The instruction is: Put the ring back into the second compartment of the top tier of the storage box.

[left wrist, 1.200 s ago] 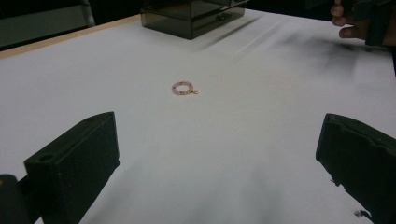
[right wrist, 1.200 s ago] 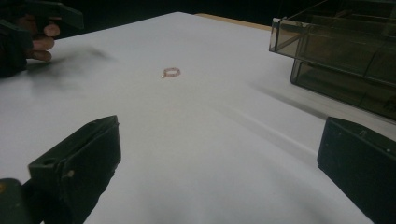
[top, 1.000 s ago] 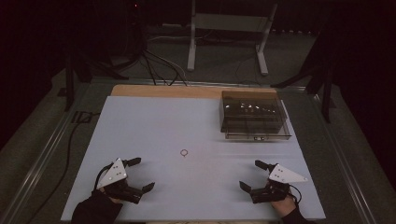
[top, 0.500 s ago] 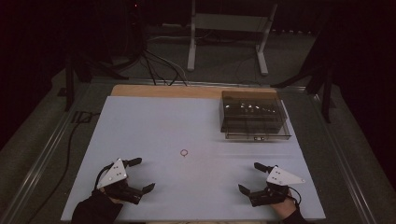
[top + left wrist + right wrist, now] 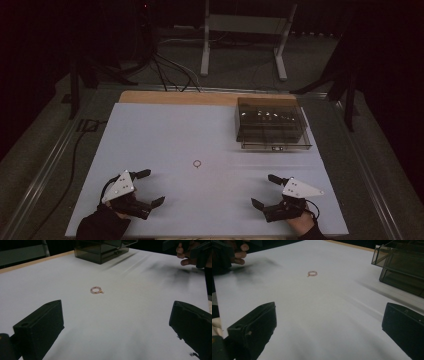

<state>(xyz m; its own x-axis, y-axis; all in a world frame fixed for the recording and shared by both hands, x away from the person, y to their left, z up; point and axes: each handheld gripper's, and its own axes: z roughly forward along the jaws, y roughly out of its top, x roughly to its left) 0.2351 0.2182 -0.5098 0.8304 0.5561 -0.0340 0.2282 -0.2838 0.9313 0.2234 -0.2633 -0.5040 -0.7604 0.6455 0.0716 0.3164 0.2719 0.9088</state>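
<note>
White table [image 5: 160, 130], dark clear box [image 5: 270, 122] far right, cables [image 5: 170, 75] on floor behind

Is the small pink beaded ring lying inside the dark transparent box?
No, the small pink beaded ring lies on the white table, apart from the dark transparent box.

Your high view looks down from above; both gripper views sit low, facing inward, sharing the ring [image 5: 96, 290] ahead of each gripper.
</note>
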